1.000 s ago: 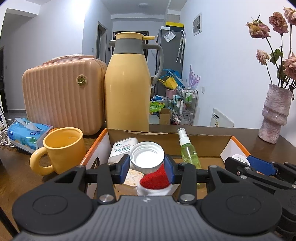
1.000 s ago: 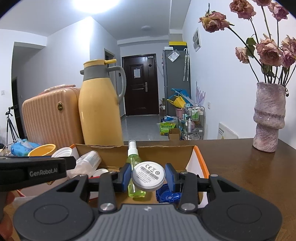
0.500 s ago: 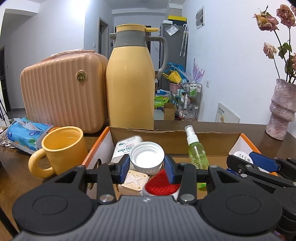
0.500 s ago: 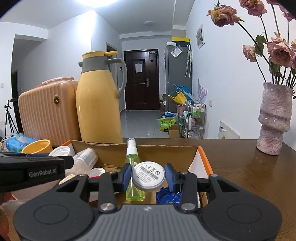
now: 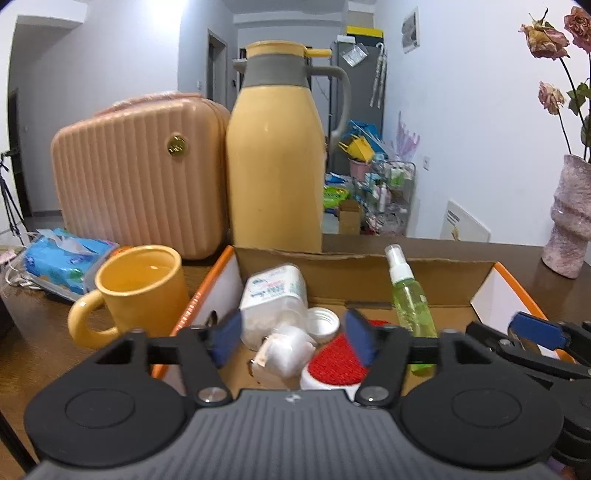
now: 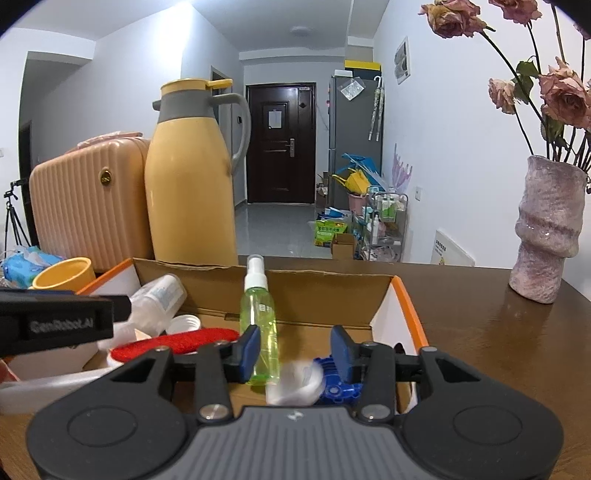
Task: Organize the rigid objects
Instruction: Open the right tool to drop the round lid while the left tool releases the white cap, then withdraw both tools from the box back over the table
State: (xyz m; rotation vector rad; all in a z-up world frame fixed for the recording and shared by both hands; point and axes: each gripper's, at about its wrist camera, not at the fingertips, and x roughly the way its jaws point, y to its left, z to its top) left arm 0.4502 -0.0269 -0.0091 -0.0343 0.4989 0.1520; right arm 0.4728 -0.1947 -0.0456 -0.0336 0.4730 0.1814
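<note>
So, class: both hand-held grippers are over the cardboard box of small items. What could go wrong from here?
1. The right hand-held gripper is opening; the blurred white disc below it looks mid-fall and may knock the upright green spray bottle.
2. The left hand-held gripper is opening too; the white cap may roll among the box clutter.

Both views are bright indoor scenes lit from above. A blown-out patch of ceiling light (image 5: 173, 14) glows at the top left of the left wrist view and washes the nearby wall pale. The yellow jug (image 5: 275, 155) carries soft vertical highlights. The dark brown worktop (image 6: 491, 332) shows a glossy reflection beneath the vase (image 6: 546, 229). Fisheye distortion bends walls and doorways, and the corners fall to black. A white round object (image 6: 295, 380) in the cardboard box (image 6: 402, 306) is smeared by motion blur; the blue finger pads (image 5: 356, 339) look slightly soft.
</note>
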